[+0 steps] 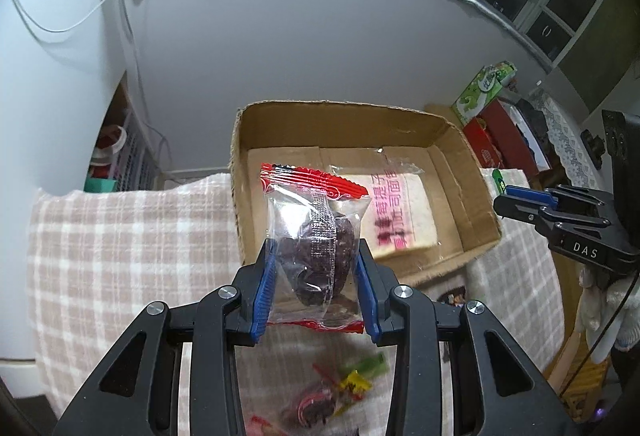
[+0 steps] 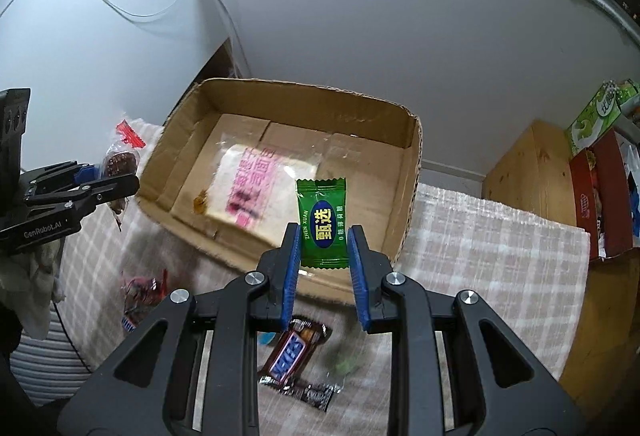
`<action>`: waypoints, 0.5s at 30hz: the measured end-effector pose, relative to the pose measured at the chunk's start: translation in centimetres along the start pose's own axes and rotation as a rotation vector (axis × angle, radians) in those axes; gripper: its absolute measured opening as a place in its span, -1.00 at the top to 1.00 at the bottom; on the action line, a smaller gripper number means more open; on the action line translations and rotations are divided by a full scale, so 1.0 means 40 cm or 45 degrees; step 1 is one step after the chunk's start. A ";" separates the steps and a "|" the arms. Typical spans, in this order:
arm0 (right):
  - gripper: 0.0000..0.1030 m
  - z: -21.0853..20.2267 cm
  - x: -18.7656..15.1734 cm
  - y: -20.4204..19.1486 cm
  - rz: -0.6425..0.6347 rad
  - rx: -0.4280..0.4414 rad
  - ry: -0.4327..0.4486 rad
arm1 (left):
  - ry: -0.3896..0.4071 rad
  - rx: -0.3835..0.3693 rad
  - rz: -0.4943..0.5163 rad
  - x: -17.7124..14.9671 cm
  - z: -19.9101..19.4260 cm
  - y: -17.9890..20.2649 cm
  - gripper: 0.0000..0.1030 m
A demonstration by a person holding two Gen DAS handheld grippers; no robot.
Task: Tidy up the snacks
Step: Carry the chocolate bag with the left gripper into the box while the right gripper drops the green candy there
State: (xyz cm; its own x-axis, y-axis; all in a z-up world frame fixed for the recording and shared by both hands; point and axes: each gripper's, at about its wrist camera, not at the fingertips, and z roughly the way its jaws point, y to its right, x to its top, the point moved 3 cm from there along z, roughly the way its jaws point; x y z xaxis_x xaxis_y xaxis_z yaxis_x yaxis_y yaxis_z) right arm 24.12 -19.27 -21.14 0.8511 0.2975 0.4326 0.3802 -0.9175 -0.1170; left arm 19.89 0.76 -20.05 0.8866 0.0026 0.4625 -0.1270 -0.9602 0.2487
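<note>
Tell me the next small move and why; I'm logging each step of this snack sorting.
Probably carry both snacks on over the open cardboard box and release them. The left gripper is shut on a clear red-edged packet of dark dried fruit, the right gripper on a green wrapped candy. Only a clear-wrapped bread slice with pink lettering lies inside.

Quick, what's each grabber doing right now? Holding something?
Left gripper: closed on a clear packet with red ends, a dark snack inside.
Right gripper: closed on a green candy packet.
</note>
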 end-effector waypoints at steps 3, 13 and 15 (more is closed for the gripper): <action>0.52 0.023 0.011 0.005 0.006 -0.005 -0.019 | -0.008 -0.001 -0.013 0.013 0.017 0.001 0.31; -0.03 0.042 0.025 0.010 0.014 -0.037 -0.013 | -0.038 -0.006 -0.031 0.027 0.039 0.003 0.01; -0.06 0.036 0.026 0.009 0.017 -0.031 -0.007 | -0.032 -0.003 -0.035 0.029 0.034 0.001 -0.06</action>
State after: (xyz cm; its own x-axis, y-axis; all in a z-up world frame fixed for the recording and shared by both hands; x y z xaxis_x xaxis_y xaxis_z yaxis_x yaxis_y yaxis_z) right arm 25.66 -18.91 -22.04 0.8579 0.2865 0.4265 0.3599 -0.9275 -0.1008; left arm 21.51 0.36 -20.68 0.9006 0.0217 0.4341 -0.1035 -0.9593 0.2628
